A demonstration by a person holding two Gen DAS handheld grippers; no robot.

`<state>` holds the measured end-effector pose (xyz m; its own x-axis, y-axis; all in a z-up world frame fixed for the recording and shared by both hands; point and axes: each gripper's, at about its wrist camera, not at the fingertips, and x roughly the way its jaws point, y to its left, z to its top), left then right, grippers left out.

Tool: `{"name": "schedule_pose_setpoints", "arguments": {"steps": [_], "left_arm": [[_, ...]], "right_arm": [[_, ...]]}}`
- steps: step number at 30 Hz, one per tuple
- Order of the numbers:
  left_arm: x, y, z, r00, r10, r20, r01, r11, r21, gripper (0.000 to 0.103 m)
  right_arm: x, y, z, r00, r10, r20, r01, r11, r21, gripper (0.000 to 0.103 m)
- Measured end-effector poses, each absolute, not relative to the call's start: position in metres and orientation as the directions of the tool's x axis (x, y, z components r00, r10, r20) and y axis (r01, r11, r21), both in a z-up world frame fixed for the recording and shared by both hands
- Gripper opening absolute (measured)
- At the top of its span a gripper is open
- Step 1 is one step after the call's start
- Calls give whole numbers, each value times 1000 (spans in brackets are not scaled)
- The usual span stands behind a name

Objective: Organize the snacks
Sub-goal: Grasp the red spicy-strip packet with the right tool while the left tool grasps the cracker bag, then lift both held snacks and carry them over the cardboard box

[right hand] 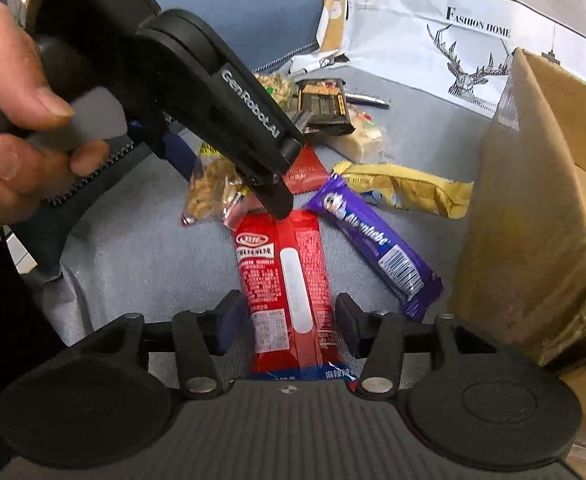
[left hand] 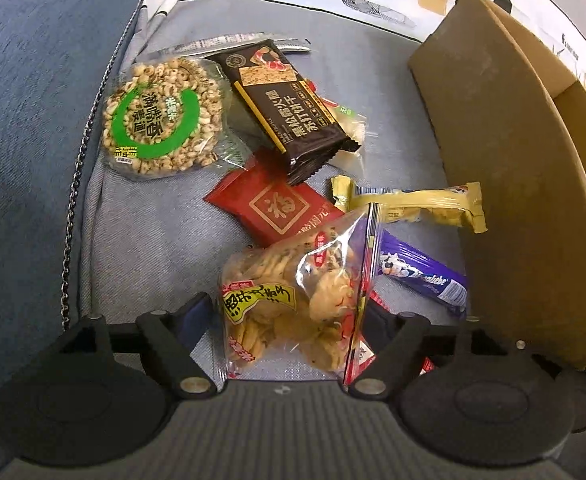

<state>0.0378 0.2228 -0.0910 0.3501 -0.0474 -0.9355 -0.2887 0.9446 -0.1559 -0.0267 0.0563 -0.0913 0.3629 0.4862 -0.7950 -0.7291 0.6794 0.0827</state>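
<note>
The left gripper stands wide apart astride a clear crinkly bag of golden fried crackers, the pads flanking it with no firm squeeze visible; the right gripper is about half open around a long red foil snack packet, a sliver of gap showing on each side, so neither appears to have hold yet. Both packs lie on the pale blue sofa cushion, near its front edge and just beside the brown cardboard box at the cushion's right edge. The cracker bag is likely light, puffy and slippery, its contents brittle, so a gentle pinch across the middle suits better than a hard clamp; the red packet looks flat, soft and slick, best taken across its narrow width near mid-length. Farther out lie a purple foil bar, a yellow wrapper, a square red sachet, a black biscuit pack and a round puffed-grain cake with a green ring label towards the cushion's back edge. The red packet's near end is cut off by the gripper body, its far end lies under the left gripper's finger, and the box's interior is unseen.
</note>
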Motion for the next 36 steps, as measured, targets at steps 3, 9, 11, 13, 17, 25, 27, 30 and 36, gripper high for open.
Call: {"name": "schedule_pose_setpoints", "arguments": {"steps": [3,9,11,13,17,25,27,30,36], "left_arm": [[38,225,-92,348,-41,-937,-300,942,-153,82],[36,223,-91,347,-31,-937,-301,943,-143,82],[37,223,-91,349,-27,-937,-303,943,-140,81],[36,224,-89,362,-18,-932,-311,940,-139,71],[32,230,-76,423,-5,-906,-329,931,-159,63],[15,230,-38,591,57,-805,-347,918,-190,63],[11,230,-29,634,72,-770,-348,916,-201,63],[6,233,-18,680,89,-728,-356,908,-222,63],[0,238,-2,750,114,-652,-383,878,-287,62]], "right_arm": [[-25,57,-96,356,480,-802,-731,677,81,53],[-27,55,-96,367,483,-795,-742,668,64,45],[-27,55,-95,372,486,-791,-743,666,61,39],[-30,54,-92,376,495,-784,-746,663,61,33],[-36,50,-80,409,516,-753,-756,654,38,30],[-45,39,-46,479,554,-681,-753,658,5,30],[-45,37,-35,492,569,-659,-749,662,13,30],[-42,31,-19,511,584,-631,-739,674,24,30],[-30,5,15,553,616,-561,-708,702,74,30]]}}
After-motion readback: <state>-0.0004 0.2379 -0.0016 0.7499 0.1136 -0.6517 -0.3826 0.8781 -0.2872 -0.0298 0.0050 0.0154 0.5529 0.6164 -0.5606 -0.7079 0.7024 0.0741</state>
